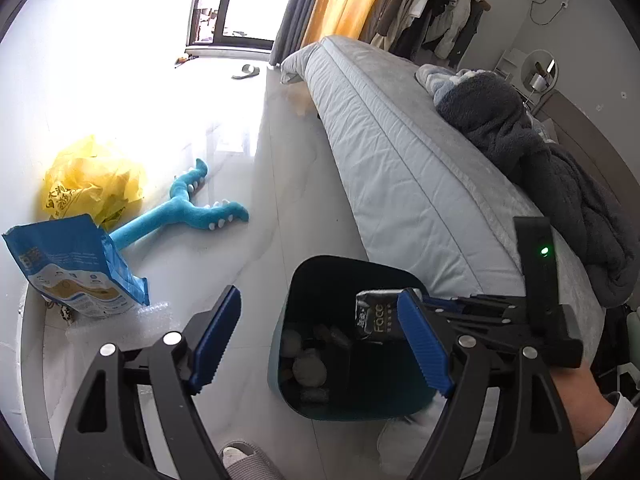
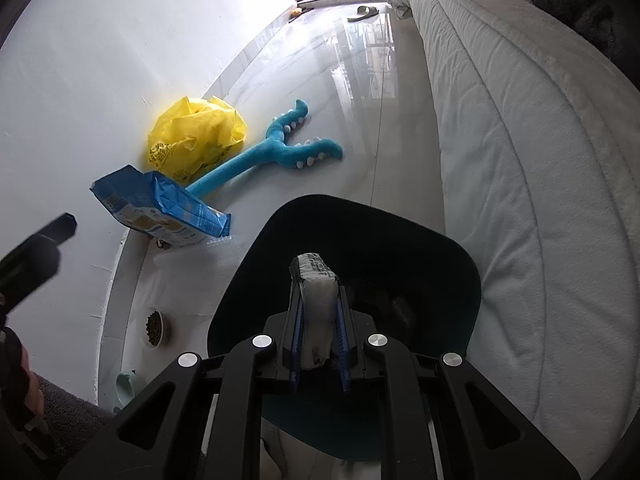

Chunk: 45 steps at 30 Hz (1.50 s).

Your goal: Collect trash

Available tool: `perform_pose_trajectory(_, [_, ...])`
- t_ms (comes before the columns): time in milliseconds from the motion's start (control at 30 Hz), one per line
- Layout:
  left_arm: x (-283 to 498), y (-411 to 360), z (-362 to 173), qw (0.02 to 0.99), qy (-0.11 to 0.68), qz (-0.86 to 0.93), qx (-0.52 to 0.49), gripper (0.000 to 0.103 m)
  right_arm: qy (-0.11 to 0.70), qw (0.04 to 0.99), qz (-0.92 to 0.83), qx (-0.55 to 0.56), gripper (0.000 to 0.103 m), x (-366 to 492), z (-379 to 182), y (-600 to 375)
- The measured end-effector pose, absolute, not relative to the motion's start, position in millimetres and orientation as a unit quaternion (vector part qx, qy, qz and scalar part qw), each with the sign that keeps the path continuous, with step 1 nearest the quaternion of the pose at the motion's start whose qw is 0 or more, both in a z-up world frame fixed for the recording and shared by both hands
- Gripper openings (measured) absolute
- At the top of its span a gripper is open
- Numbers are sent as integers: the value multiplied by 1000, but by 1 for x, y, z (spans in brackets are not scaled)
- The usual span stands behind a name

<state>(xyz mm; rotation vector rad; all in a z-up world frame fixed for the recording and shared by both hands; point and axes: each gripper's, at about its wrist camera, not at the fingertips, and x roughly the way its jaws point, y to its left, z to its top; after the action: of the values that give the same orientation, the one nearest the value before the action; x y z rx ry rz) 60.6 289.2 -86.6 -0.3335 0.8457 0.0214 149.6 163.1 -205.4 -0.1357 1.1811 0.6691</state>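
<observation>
1. Writing: we read "Face" on the black tissue pack (image 1: pixel 374 314); the print on the yellow plastic bag (image 2: pixel 196 136) is not legible to us.
2. Count: one dark trash bin (image 2: pixel 460 280), one blue pouch (image 2: pixel 160 208), one yellow bag, one blue plush toy (image 2: pixel 276 148), one pet food bowl (image 2: pixel 154 326).
3. Right tongs (image 2: pixel 318 320): narrow, clamped on the tissue pack, which we see held above the bin's open mouth.
4. Left tongs (image 1: pixel 320 340): spread wide, holding nothing, over the bin beside the bed (image 1: pixel 400 184).
</observation>
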Motion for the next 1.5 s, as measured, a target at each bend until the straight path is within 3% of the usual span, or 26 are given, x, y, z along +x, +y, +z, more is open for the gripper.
perform_pose_trajectory(467, [29,277,-24,949,300,30,-97,88,583,755,273,-124,19,144,-249,172])
perform_pose_trajectory(533, [28,276,-16,953,287,30,-94,90,584,756,269,-126,43,143,-248,169])
perform_pose_trajectory(567, [28,274,-12,955,281,30,-91,91,582,758,267,-126,48,143,-247,166])
perform_pose_trajectory(900, [22,255,7,958,263,58,-97,97,536,794,270,-96,57,124,-196,134])
perform_pose_trajectory(1033, [17,240,19,962,251,45,-102,98,482,827,275,-88,71,105,-150,111])
perform_pose_trajectory(1167, [2,216,23,965,246,34,-87,98,436,859,260,-64,77,87,-106,75])
perform_pose_trajectory(1300, [-10,198,24,967,244,31,-69,99,387,890,238,-35,92,68,-66,29])
perform_pose_trajectory(1500, [-20,185,27,967,247,33,-45,100,315,921,229,-15,99,30,-14,-31])
